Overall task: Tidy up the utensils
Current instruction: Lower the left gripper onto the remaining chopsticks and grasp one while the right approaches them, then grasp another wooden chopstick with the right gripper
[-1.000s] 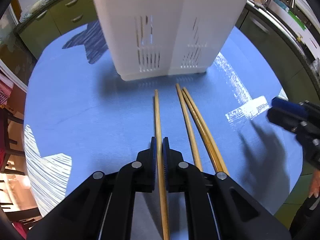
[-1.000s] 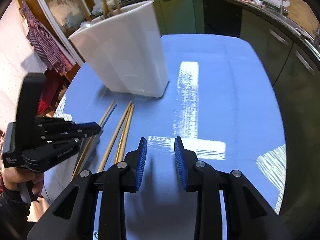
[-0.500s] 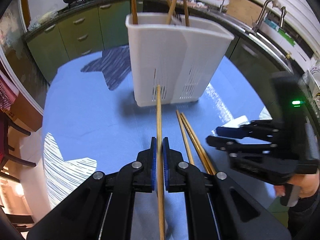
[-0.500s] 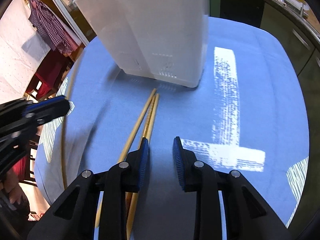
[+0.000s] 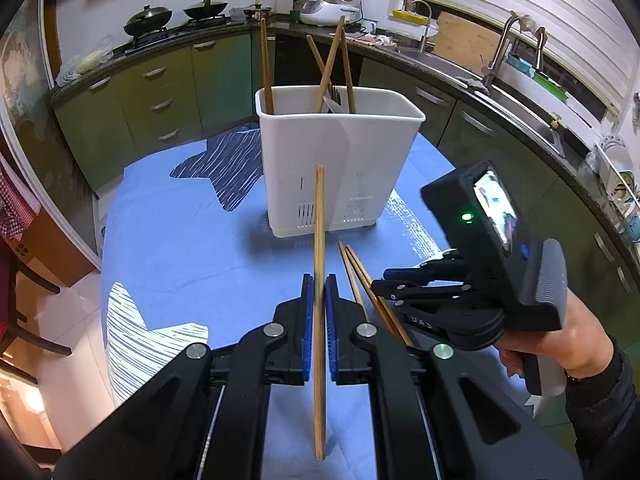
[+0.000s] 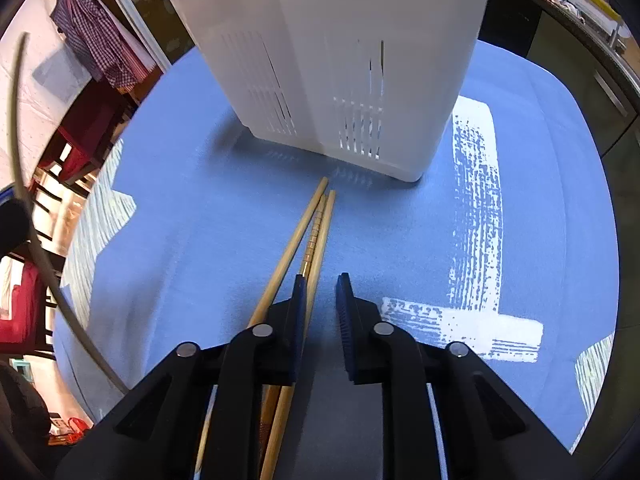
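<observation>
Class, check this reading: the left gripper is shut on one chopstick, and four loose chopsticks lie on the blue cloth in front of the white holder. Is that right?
Not quite. The left gripper is shut on one chopstick, but only three loose chopsticks lie on the blue cloth before the white holder, not four. The right wrist view shows this.
</observation>
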Motion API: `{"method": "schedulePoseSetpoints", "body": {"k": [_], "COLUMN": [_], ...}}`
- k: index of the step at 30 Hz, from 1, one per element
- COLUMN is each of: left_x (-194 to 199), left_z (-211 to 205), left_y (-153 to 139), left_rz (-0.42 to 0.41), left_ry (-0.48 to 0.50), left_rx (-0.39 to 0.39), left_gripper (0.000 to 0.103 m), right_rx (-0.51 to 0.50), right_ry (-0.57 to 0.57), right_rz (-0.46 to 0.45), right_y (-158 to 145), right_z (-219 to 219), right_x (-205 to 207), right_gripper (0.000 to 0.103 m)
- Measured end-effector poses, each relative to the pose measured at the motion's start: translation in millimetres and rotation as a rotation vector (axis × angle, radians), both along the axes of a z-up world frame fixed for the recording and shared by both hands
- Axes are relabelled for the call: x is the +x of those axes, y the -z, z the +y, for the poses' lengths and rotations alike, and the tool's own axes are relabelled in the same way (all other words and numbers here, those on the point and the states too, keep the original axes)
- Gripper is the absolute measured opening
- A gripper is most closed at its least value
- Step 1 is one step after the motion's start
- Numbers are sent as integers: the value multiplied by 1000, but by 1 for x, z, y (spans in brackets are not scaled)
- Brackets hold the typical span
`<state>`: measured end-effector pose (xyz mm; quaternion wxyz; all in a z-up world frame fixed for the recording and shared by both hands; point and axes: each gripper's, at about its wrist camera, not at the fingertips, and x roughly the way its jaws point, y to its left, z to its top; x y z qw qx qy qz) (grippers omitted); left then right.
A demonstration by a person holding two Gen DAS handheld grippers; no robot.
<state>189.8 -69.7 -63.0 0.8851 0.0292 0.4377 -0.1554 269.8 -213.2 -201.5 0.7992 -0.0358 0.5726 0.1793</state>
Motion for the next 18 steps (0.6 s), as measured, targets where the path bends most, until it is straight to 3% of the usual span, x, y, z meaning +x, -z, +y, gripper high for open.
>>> {"method": "schedulePoseSetpoints", "body": {"k": [12, 18], "left_x": [-5, -7], "left_z": [5, 8], "left_y": [-5, -6], "left_rz": [-17, -22], "left_ry": [10, 8], "left_rx": [-7, -10], "left_gripper": [6, 6], "right_rx": [-77, -84], "right_ry": [-26, -27], "right_rz": [-12, -23], "right_y": [4, 1], "right_z": [28, 24], "right_x": [5, 5], "right_gripper": [15, 7]}}
